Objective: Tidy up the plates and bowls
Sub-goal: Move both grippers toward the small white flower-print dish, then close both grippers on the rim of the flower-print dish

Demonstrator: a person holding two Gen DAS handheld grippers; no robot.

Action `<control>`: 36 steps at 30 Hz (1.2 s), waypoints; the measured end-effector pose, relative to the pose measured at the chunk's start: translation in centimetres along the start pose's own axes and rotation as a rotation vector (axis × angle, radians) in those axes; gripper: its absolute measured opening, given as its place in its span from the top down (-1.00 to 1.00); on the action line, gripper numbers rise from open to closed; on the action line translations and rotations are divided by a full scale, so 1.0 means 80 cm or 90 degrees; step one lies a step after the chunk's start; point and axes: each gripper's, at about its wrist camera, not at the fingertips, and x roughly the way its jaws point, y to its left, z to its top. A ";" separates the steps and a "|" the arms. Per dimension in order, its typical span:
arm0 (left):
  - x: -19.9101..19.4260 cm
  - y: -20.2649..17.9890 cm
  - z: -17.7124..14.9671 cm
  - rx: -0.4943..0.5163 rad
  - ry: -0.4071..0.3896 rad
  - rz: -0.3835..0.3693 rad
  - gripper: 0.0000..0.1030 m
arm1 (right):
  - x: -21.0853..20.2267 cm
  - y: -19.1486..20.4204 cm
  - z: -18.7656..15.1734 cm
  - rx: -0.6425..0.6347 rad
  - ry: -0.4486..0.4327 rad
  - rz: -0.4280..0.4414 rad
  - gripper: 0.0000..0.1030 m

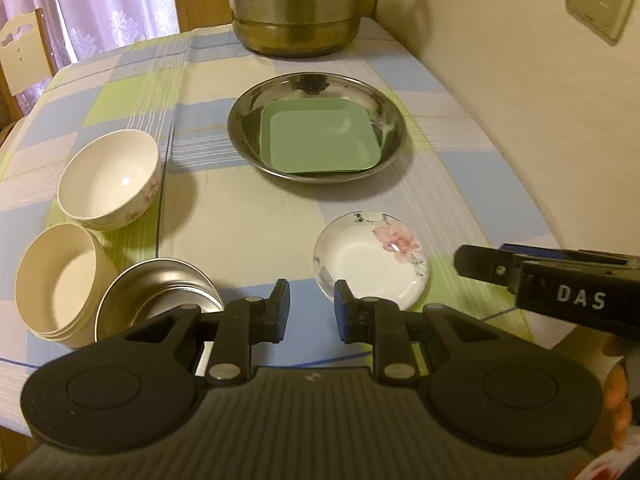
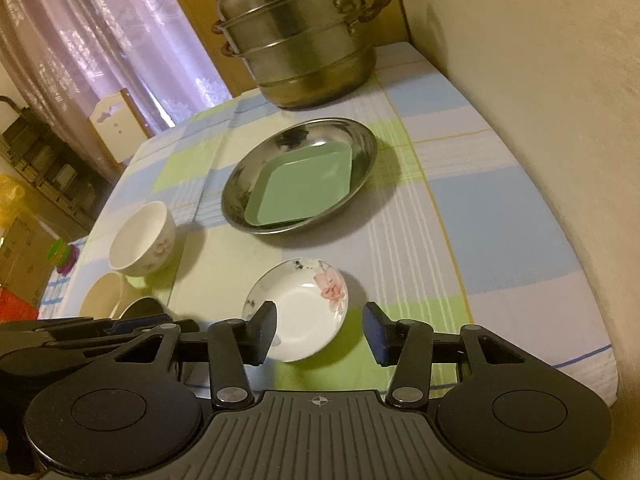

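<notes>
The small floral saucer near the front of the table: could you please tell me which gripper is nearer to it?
Right. The right gripper frames the floral saucer between its open jaws; the left gripper sits just left of it.

From my left wrist view, the steamer pot (image 1: 296,8) stands at the far end of the desk (image 1: 224,220), by the wall. In front of it sits the metal dish (image 1: 318,130), with the square plate (image 1: 320,138) lying inside it. Nearer to me and slightly right lies the small saucer (image 1: 372,258), apart from the dish. On the left, the patterned bowl (image 1: 110,178) sits behind the plain cup (image 1: 60,284), which touches the metal bowl (image 1: 160,292) on its right. A chair (image 1: 24,52) stands beyond the desk's far left corner.
</notes>
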 end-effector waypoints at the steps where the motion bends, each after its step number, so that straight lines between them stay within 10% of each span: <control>1: 0.004 0.002 0.001 -0.004 0.004 0.001 0.58 | 0.002 -0.001 0.000 0.000 0.001 -0.003 0.07; 36: 0.086 0.018 0.032 -0.014 0.081 -0.077 0.59 | 0.088 -0.008 0.006 -0.013 0.071 -0.051 0.09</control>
